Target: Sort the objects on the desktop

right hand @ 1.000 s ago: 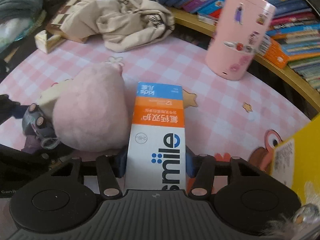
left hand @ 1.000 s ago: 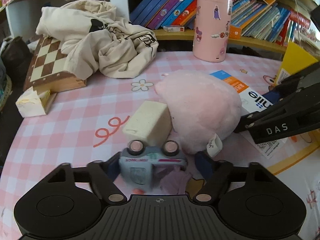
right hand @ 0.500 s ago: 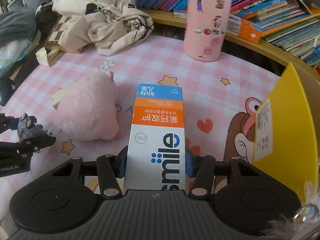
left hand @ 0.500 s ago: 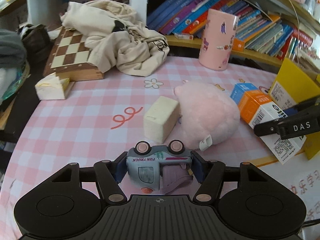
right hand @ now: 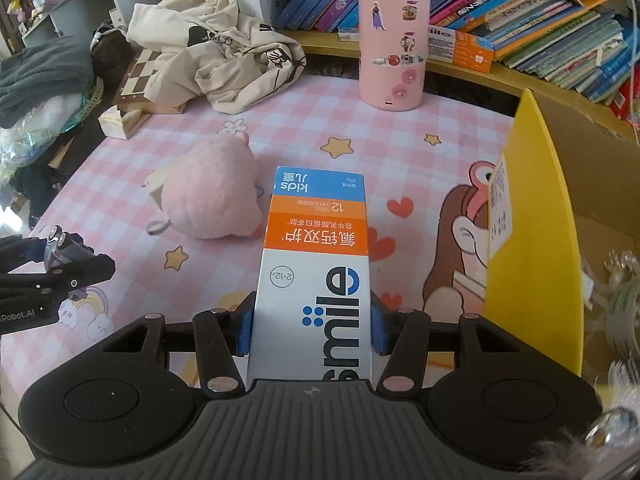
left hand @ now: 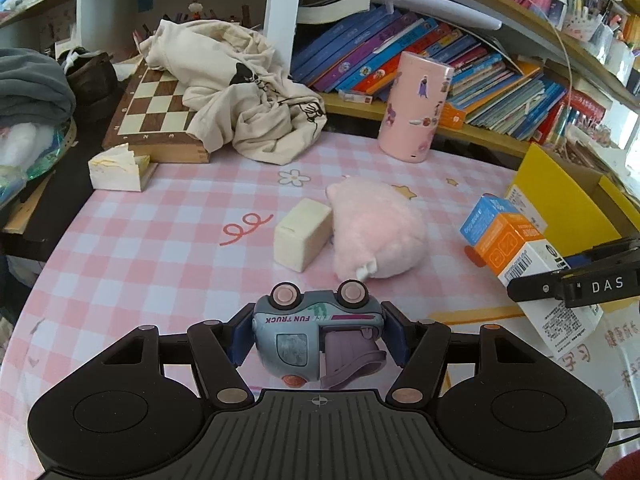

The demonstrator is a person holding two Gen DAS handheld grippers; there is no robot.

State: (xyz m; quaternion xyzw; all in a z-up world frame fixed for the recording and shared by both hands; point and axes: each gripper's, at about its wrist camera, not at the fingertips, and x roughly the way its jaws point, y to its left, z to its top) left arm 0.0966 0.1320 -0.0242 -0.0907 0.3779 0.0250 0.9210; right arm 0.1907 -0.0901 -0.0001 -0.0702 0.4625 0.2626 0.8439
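You have one thing in each hand, and both are up off the pink checked tablecloth (left hand: pixel 132 240), so you can carry them without dragging them over the other toys.

Your left gripper (left hand: pixel 318 338) is clamped on the small blue-grey plastic toy truck (left hand: pixel 316 340). The truck is upside down. Its two round pink wheels point up and the words FUN TRUCK read the wrong way up. The blue pads (left hand: pixel 240 340) squeeze its front and back ends, which are flat enough to give a good hold. A soft purple part hangs loose under it.

Your right gripper (right hand: pixel 312 332) is clamped on the long white, orange and blue cardboard toothpaste box (right hand: pixel 316 264). The pads press its two long flat sides near the white end, and the blue end sticks out far ahead. Holding it by one end lets you poke the far end into a box first.

The open cardboard box with the yellow flap (right hand: pixel 532 216) stands at the right, just beside the toothpaste box. I think that is where things get sorted, but I cannot be sure.

Left on the table, in the middle, are the fluffy pink plush toy (left hand: pixel 376 232) and the cream foam block (left hand: pixel 302 234), touching each other. Farther back stand the tall pink sticker-covered tube (left hand: pixel 416 108), the crumpled cream cloth bag (left hand: pixel 240 88) and the wooden chessboard (left hand: pixel 156 116) under it.
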